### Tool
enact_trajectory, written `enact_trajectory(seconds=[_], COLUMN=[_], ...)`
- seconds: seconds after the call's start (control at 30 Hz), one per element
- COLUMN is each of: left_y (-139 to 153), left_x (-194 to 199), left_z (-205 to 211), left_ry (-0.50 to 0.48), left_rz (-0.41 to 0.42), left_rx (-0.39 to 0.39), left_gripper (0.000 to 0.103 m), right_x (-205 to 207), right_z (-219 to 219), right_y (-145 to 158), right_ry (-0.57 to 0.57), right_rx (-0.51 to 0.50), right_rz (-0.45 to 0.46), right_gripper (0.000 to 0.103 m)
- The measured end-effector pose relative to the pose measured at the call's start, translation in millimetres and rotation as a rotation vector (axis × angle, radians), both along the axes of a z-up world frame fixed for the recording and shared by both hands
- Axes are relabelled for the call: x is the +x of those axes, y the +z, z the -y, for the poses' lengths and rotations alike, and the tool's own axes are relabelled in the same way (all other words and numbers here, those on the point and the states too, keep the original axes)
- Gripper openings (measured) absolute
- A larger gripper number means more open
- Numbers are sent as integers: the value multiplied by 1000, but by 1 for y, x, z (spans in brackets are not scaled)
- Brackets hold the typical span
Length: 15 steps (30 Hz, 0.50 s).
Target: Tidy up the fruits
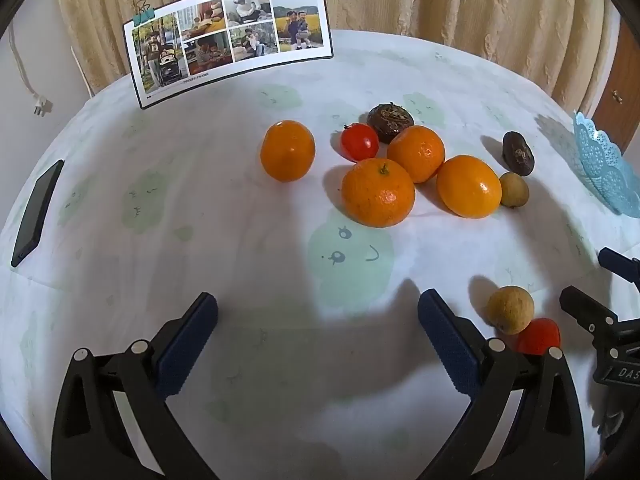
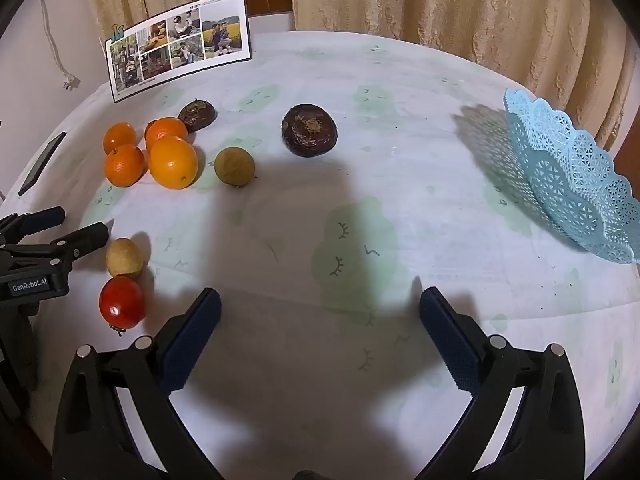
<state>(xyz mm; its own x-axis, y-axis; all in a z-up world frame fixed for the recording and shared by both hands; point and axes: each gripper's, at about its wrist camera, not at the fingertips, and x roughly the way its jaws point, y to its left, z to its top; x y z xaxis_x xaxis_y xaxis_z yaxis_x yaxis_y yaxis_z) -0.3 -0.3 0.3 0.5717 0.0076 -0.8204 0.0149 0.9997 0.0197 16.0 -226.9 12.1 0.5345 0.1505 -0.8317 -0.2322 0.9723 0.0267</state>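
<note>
Several oranges (image 1: 378,192) cluster mid-table with a cherry tomato (image 1: 359,142), two dark brown fruits (image 1: 390,122) (image 1: 518,153) and a tan longan (image 1: 514,189). A second longan (image 1: 511,309) and a red tomato (image 1: 538,336) lie nearer, just right of my left gripper (image 1: 318,300), which hovers open and empty. My right gripper (image 2: 320,295) is also open and empty over bare cloth; the tomato (image 2: 122,302) and longan (image 2: 124,258) lie to its left, and one dark fruit (image 2: 309,130) is ahead. A light blue lace basket (image 2: 572,176) sits at the far right, with nothing visible in it.
A round table (image 2: 400,80) with a white and green patterned cloth carries everything. A photo card (image 1: 232,40) stands at the back left and a dark phone (image 1: 36,212) lies at the left edge. Curtains hang behind. The two grippers sit close side by side.
</note>
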Motion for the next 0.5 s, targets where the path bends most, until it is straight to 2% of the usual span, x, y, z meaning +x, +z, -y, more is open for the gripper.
enact_trajectory(seconds=[0.5], left_y=[0], left_x=[0], left_z=[0], left_ry=[-1], left_rz=[0], left_rx=[-6], left_gripper=[98], right_x=[-1], right_z=[2], right_y=[1], right_ry=[8], right_rx=[-6], right_rz=[3], right_gripper=[101])
